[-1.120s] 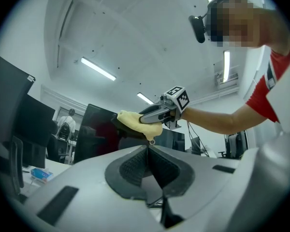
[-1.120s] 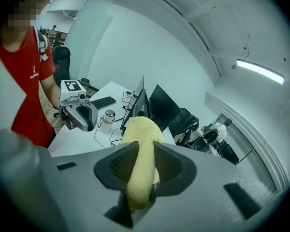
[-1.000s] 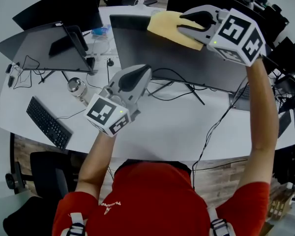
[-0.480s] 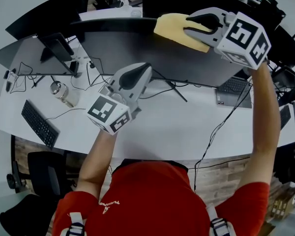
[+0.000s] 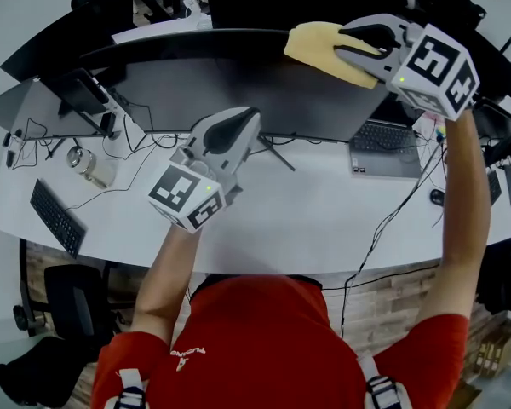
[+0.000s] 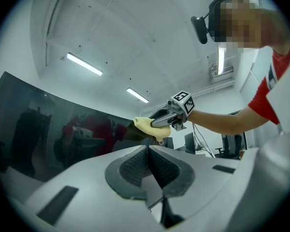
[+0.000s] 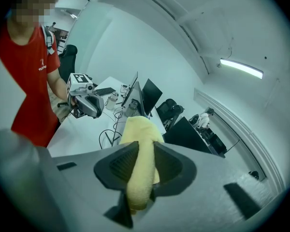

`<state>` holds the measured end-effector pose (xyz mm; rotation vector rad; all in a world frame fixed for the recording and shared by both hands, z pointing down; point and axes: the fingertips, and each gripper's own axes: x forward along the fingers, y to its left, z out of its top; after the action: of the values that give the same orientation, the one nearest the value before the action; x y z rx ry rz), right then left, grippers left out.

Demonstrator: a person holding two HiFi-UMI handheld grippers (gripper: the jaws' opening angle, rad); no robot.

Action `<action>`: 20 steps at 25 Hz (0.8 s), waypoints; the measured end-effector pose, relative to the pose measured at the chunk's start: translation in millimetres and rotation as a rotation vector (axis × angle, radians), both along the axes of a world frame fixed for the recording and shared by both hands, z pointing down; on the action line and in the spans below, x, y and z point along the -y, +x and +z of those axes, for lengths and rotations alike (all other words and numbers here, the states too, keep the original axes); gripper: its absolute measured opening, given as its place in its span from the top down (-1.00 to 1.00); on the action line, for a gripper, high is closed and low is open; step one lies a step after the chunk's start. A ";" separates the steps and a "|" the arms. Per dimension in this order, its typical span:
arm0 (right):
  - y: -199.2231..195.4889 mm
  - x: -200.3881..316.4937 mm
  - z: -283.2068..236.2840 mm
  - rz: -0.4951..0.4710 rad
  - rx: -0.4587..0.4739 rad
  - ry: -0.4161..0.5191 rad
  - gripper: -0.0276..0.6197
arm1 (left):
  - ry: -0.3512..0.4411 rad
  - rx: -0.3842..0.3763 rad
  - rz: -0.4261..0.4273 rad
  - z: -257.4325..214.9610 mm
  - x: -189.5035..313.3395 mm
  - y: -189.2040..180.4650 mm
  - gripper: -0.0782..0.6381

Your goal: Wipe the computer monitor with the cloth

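At the upper right of the head view, our right gripper (image 5: 356, 43) has its jaws clamped on the yellow cloth (image 5: 319, 45). The cloth bulges out past them and lies against the top edge of the monitor (image 5: 255, 88). To wipe well, we judge, we should keep the cloth flat on the dark panel, press lightly and sweep in overlapping rows, since a thin screen on a stand may rock. Our right arm reaches far forward, almost straight, with the gripper tipped downward. At the frame's centre our left gripper (image 5: 228, 135) has its jaws together on nothing. It points roughly level near the screen's lower edge, above the table (image 5: 307, 220), with the forearm bent. It could steady the monitor.
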<state>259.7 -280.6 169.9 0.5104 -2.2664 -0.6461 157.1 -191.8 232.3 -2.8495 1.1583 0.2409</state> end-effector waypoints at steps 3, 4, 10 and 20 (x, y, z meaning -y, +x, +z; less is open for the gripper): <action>31.3 0.4 -1.0 0.010 0.018 0.002 0.59 | -0.006 0.008 0.002 2.9 -1.0 24.1 0.75; 40.6 0.2 -1.3 0.012 0.024 0.002 0.59 | -0.009 0.011 0.002 4.1 -1.3 31.3 0.75; 81.7 -1.2 -3.5 0.024 0.070 0.012 0.59 | -0.026 0.022 -0.001 11.0 -4.1 63.3 0.75; 127.5 -3.4 -4.5 0.059 0.135 0.027 0.58 | -0.010 0.032 0.009 17.3 -10.3 90.9 0.75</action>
<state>387.2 -277.2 165.4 0.6485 -2.3621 -0.6298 248.0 -181.5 249.6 -2.8570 1.1441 0.1899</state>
